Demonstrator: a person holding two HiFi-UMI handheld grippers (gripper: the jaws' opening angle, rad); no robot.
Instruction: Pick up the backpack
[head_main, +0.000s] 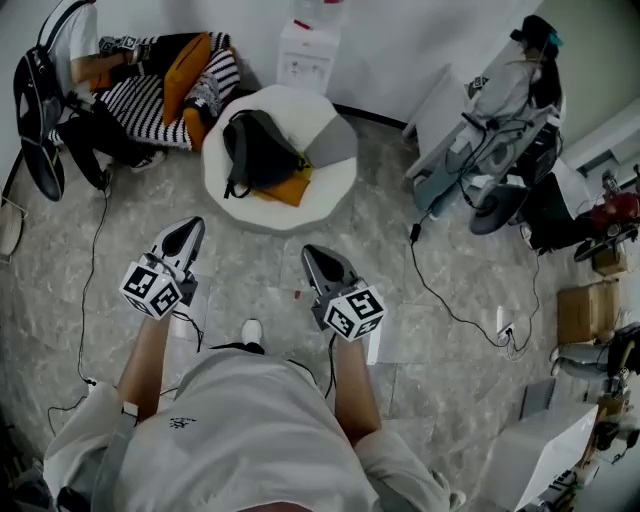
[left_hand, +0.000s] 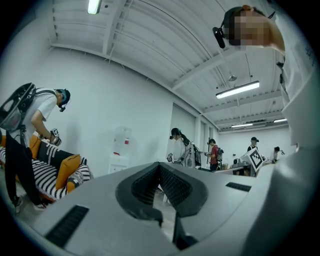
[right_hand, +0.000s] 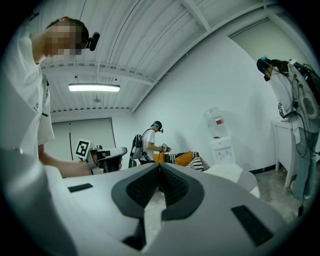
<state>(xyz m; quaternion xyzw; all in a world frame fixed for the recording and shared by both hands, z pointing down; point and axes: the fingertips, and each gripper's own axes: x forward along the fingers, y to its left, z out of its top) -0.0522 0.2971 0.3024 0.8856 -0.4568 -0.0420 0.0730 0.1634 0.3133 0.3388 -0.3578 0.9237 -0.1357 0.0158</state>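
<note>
both left gripper (head_main: 190, 230) and right gripper (head_main: 313, 254) have jaws together, empty, well apart from the backpack (head_main: 262, 150).

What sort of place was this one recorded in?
Likely a shared recording lab, not a home: other people wearing head cameras, a water dispenser, and the backpack on a round white seat.

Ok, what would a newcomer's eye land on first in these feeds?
The dark backpack lying on the round white seat, top centre of the head view. Below it, the left gripper and right gripper point toward it, jaws shut and empty, short of the seat.
</note>
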